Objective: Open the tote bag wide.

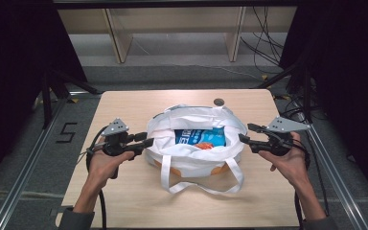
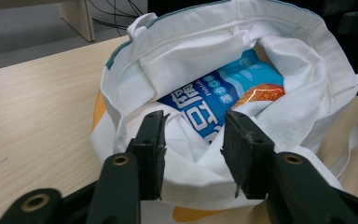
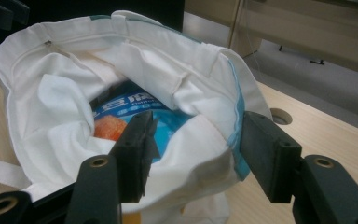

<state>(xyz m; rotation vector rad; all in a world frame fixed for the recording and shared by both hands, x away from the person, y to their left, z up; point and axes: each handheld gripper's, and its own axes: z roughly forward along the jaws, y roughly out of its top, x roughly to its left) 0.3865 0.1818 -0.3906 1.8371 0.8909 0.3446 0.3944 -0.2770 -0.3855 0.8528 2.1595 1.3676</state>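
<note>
A white cloth tote bag (image 1: 196,160) sits open in the middle of the wooden table (image 1: 124,105), with a blue snack packet (image 1: 199,137) with an orange picture lying inside. My left gripper (image 1: 146,139) is at the bag's left rim. In the left gripper view the jaws (image 2: 196,135) stand apart with folded bag cloth (image 2: 186,154) between them, the pads not pressing on it. My right gripper (image 1: 245,132) is at the bag's right rim. In the right gripper view it (image 3: 198,140) is spread wide around the bag's rim (image 3: 214,135) without clamping it.
The bag's long white strap (image 1: 172,184) loops out onto the table towards the person. A round cable hole (image 1: 219,101) lies just behind the bag. Beyond the table stand wooden shelf legs (image 1: 117,38), with loose cables (image 1: 268,48) on the floor at the right.
</note>
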